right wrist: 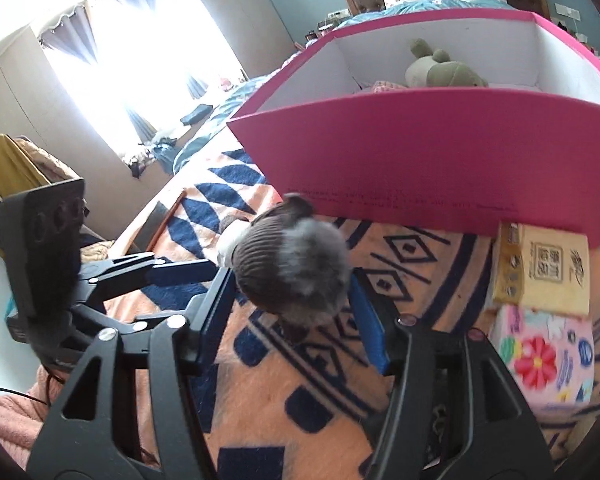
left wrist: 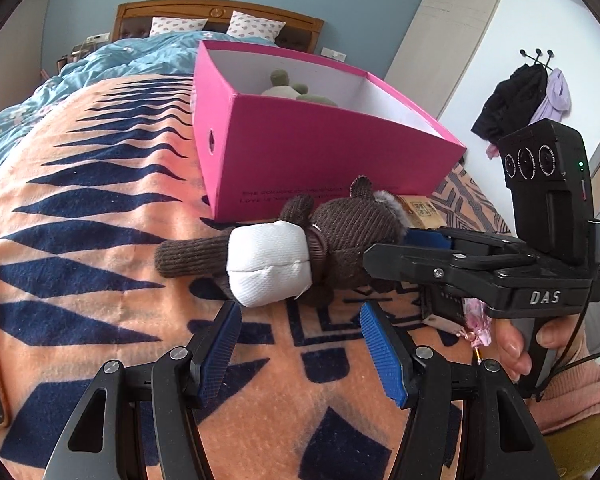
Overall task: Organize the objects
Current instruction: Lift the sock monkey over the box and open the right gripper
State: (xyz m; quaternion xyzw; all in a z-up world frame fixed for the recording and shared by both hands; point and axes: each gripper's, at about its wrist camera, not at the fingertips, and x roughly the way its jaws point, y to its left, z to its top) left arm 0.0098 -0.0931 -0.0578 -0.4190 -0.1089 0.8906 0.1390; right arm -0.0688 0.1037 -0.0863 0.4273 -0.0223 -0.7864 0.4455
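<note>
- Lying on its side on the orange-and-navy patterned blanket [left wrist: 100, 288] is a brown knitted plush bear [left wrist: 300, 240] with a white padded body, just in front of the pink cardboard box [left wrist: 300, 152].
- The bear's head, with a grey fluffy tuft, is seen between the blue pads of the right gripper [right wrist: 296, 308]; the jaws are spread to either side of the head, and no firm press of the pads on it can be made out.
- In the left wrist view the right gripper [left wrist: 384, 248] is seen reaching in from the right at the bear's head, its handle held by a hand [left wrist: 516, 344] in a pink sleeve.
- The left gripper [left wrist: 300, 344] is held over the blanket just short of the bear's white body, with its blue-padded jaws apart and nothing between them.
- A green plush toy [right wrist: 440, 70] is seen inside the pink cardboard box, against its white inner wall.
- A yellowish carton [right wrist: 540, 268] with a printed seal is placed beside the box's front wall, and a pink flowered pack [right wrist: 540, 356] is set just below it in the right wrist view.
- Behind the box a blue quilt [left wrist: 112, 60], two patterned pillows [left wrist: 256, 26] and a wooden headboard [left wrist: 220, 12] are visible.
</note>
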